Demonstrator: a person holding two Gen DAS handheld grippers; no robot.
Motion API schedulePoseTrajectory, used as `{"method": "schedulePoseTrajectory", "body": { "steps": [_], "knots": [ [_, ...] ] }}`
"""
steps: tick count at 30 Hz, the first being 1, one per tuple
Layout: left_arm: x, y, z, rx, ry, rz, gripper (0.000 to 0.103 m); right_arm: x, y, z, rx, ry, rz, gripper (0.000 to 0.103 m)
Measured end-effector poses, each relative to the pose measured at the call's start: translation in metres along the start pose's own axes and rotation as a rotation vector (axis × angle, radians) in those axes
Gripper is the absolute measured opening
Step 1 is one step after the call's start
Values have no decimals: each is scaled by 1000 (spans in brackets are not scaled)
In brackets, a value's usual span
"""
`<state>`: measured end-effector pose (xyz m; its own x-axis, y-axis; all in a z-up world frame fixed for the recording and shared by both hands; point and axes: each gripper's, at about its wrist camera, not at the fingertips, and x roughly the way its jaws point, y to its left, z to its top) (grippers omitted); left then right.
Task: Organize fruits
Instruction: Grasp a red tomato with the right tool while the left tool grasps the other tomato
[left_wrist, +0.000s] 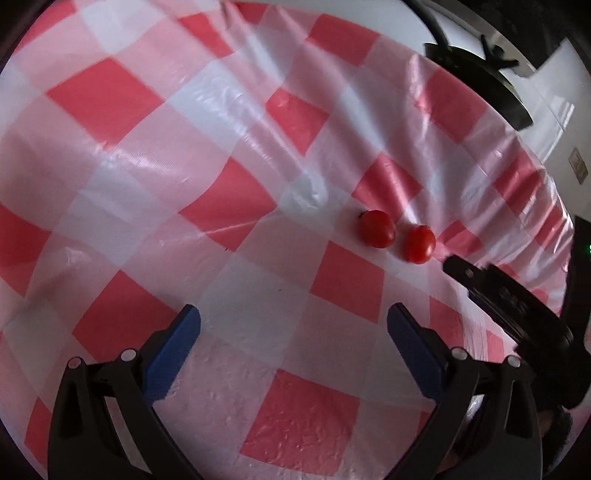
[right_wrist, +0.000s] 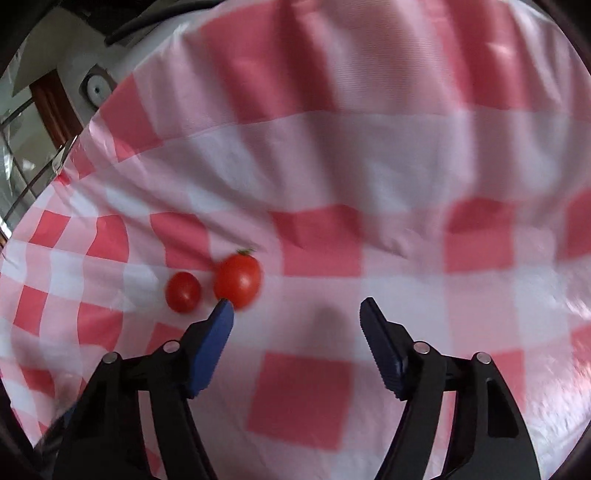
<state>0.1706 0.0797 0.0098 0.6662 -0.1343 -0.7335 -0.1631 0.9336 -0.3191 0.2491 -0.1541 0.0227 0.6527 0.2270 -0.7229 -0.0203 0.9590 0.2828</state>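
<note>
- Left gripper: we hold it low over the tablecloth, its blue fingers spread wide with nothing between them; both fruits lie ahead and to its right, well apart from it.
- Tablecloth: thin red-and-white checked plastic sheet, creased and glossy. We judge it slick, so round fruit may roll or skid if nudged.
- Stemmed tomato: small, red, a bit of green stalk at one end; it rests on the cloth just beside its neighbour. In the right wrist view it sits just past the tip of one finger; whether they touch we cannot tell.
- Second tomato: small, red, smooth, no stalk showing; it lies just beside the first, seen also in the right wrist view.
- Handling note: we judge both light, thin-skinned, soft under pressure and slippery. Take each across its widest part, closing gently, pads on opposite sides.
- Right gripper: empty, fingers parted widely, low over the cloth; the tomatoes lie off to its left, outside the gap.
</note>
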Motion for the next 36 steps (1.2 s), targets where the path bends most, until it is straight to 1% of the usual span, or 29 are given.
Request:
{"method": "schedulePoseTrajectory", "body": {
  "steps": [3, 8, 9, 11, 12, 15, 20, 23, 24, 25, 27, 29, 32, 33, 34, 36],
  "knots": [
    [0, 0, -1, 0, -3, 1, 101, 15, 19, 4, -55, 23, -22, 62],
    [-2, 1, 0, -4, -5, -4, 101, 34, 44, 9, -131, 57, -80, 58],
    [-2, 1, 0, -4, -5, -5, 101, 37, 47, 10, -139, 63, -85, 55],
    [-2, 2, 0, -6, -6, -7, 101, 40, 54, 11, -161, 61, -100, 37],
    [-2, 2, 0, -7, -6, -8, 101, 38, 55, 10, -159, 47, -102, 38],
    [-3, 3, 0, -9, -7, -10, 101, 24, 50, 4, -127, 19, -65, 37],
    [1, -2, 2, 8, 2, -8, 101, -22, 12, -19, -3, -35, 1, 37],
    [8, -9, 11, 30, -4, -8, 101, -31, -16, -33, 87, -55, 23, 37],
    [11, -11, 15, 29, -8, -7, 101, -35, -23, -36, 125, -53, 43, 38],
    [15, -14, 19, 28, -9, -9, 101, -36, -33, -36, 179, -56, 66, 38],
    [26, -23, 28, 39, -8, -12, 100, -38, -45, -34, 225, -70, 84, 38],
    [36, -35, 35, 67, -8, -19, 98, -38, -48, -35, 235, -64, 93, 38],
    [54, -63, 43, 139, 0, -28, 93, -43, -50, -35, 211, -81, 84, 38],
    [64, -74, 46, 169, 8, -17, 87, -40, -46, -33, 212, -80, 86, 38],
    [70, -80, 48, 184, 19, -7, 80, -40, -48, -33, 223, -84, 88, 38],
    [82, -88, 53, 202, 44, 13, 70, -42, -47, -34, 233, -89, 93, 38]
  ]
}}
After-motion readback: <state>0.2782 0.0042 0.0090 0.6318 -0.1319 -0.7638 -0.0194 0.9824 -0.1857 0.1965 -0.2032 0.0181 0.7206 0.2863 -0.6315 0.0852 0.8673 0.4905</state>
